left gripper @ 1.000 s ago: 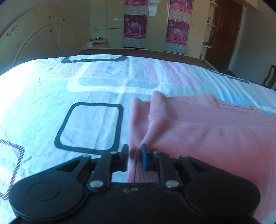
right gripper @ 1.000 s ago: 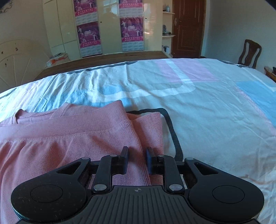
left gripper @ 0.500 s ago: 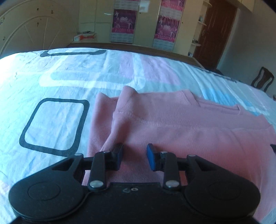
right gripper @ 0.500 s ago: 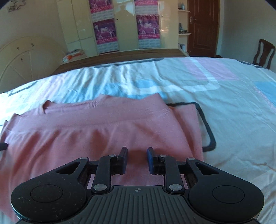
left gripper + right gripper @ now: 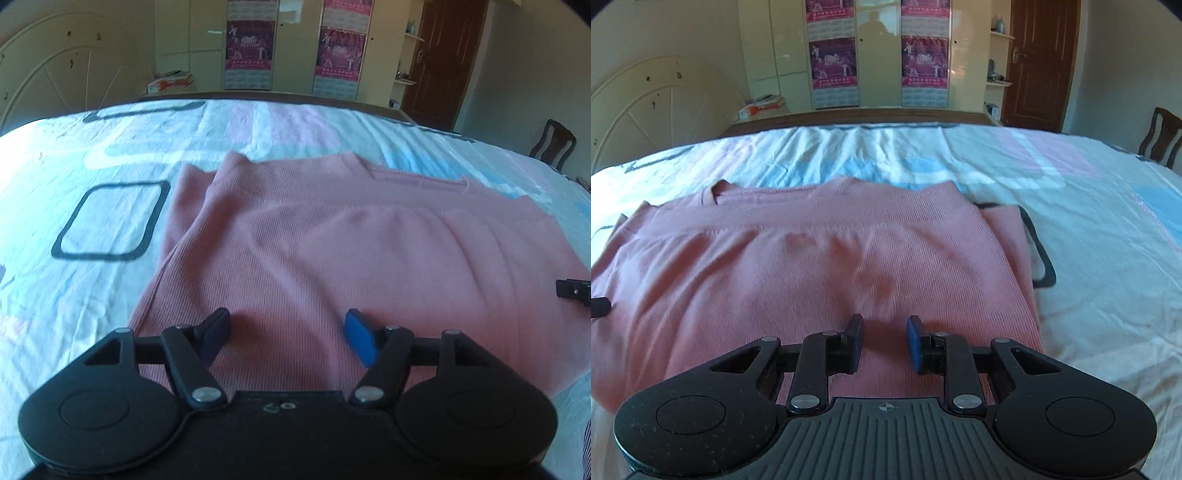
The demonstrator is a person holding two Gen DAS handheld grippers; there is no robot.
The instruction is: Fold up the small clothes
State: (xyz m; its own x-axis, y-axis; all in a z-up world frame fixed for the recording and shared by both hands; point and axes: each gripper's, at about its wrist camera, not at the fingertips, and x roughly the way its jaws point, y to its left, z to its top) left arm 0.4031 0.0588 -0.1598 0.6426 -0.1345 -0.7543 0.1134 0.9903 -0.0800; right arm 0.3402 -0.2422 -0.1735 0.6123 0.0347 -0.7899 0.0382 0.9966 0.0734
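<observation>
A pink ribbed top lies folded across the middle of both frames on a patterned sheet, its near layer doubled over with a hem band running left to right and the neckline toward the top. A narrower flap shows along each side edge. The left gripper has just been opening; its jaws stand wide with nothing pinched. The right gripper has narrow jaws, just opening, above the cloth, gripping nothing.
</observation>
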